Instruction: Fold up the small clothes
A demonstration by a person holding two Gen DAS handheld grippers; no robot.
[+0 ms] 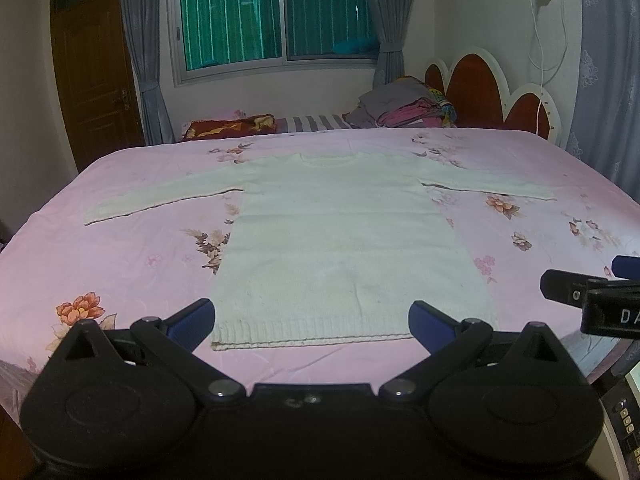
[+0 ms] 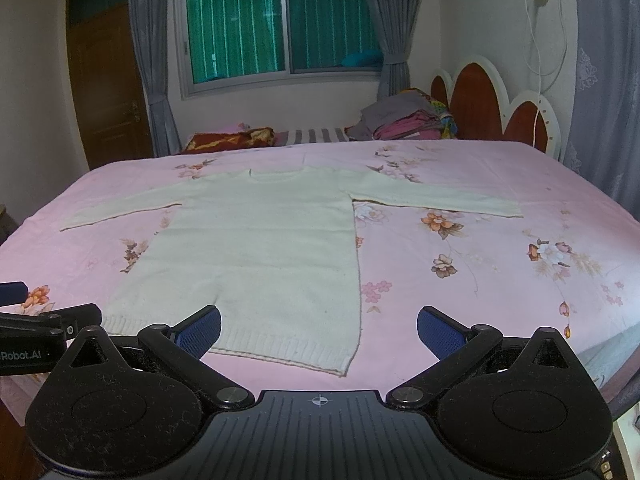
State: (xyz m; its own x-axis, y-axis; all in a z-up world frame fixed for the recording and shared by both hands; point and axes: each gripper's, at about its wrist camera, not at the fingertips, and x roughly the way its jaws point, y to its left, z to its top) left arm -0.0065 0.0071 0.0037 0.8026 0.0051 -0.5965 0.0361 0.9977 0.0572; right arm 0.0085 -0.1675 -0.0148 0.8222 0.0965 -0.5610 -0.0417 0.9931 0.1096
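Lay wide and pink with flowers, the bed (image 1: 120, 248), filling most of both views. Stood at the far right, a red and white headboard (image 1: 486, 88). Was set in the far wall, a big window (image 1: 276, 16) with green behind the glass and grey curtains (image 1: 140, 40) at each side. Stood shut at the far left, a brown door (image 1: 96, 76). Lay spread flat in the middle of the bed, the white sweater (image 1: 340, 240), neck to the far side, ribbed hem at the near edge, both sleeves stretched straight out left and right. Sat at the far side near the headboard, a pile of folded clothes (image 1: 404, 106), with a dark red pillow (image 1: 228, 126) farther left. Hung over the near hem, the left gripper (image 1: 312, 318), blue fingers (image 1: 196, 320) wide apart and holding nothing. Hung over the near right corner of the sweater, the right gripper (image 2: 319, 326), fingers (image 2: 440, 330) wide apart too, nothing between them. Could not tell whether any finger touched the cloth. Ran down the far right wall from a plug, a thin white cord (image 1: 540, 32).
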